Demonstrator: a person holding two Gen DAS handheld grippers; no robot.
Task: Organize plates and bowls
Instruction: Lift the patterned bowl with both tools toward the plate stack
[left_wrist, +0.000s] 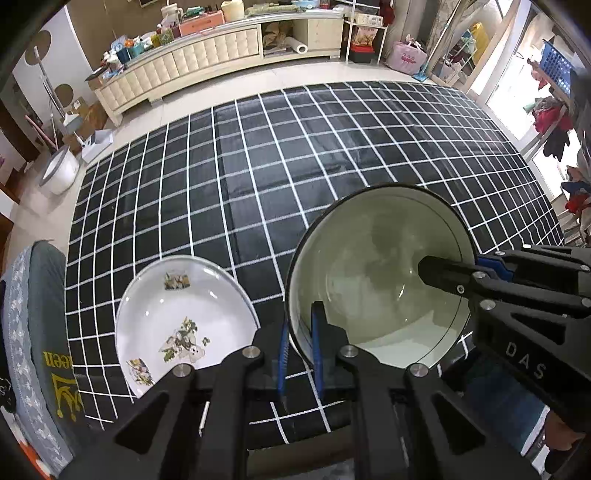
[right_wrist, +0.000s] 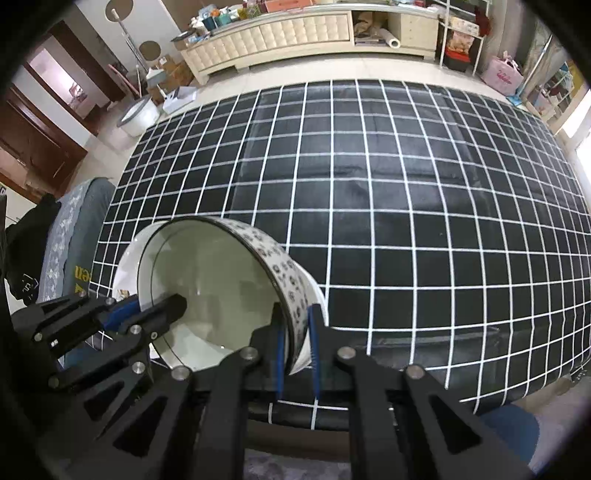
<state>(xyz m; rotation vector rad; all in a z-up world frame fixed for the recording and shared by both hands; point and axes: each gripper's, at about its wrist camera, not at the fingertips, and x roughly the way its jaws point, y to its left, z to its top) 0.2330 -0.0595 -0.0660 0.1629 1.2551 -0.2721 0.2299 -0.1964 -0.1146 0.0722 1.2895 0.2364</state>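
A large white bowl (left_wrist: 380, 280) with a dark rim and a patterned outer band (right_wrist: 284, 273) hangs tilted above the checked table, held from both sides. My left gripper (left_wrist: 300, 332) is shut on its near-left rim, one finger inside and one outside. My right gripper (right_wrist: 296, 328) is shut on the opposite rim. In the left wrist view the right gripper (left_wrist: 469, 266) reaches in from the right. In the right wrist view the left gripper (right_wrist: 144, 308) reaches in from the left. A white plate (left_wrist: 181, 317) with printed pictures lies on the cloth left of the bowl; its edge (right_wrist: 127, 262) peeks from behind the bowl.
The table wears a black cloth with a white grid (left_wrist: 295, 166) that stretches far ahead and to the right. A grey cushioned seat (left_wrist: 33, 332) stands at the table's left end. A long cream cabinet (left_wrist: 207, 51) lines the far wall.
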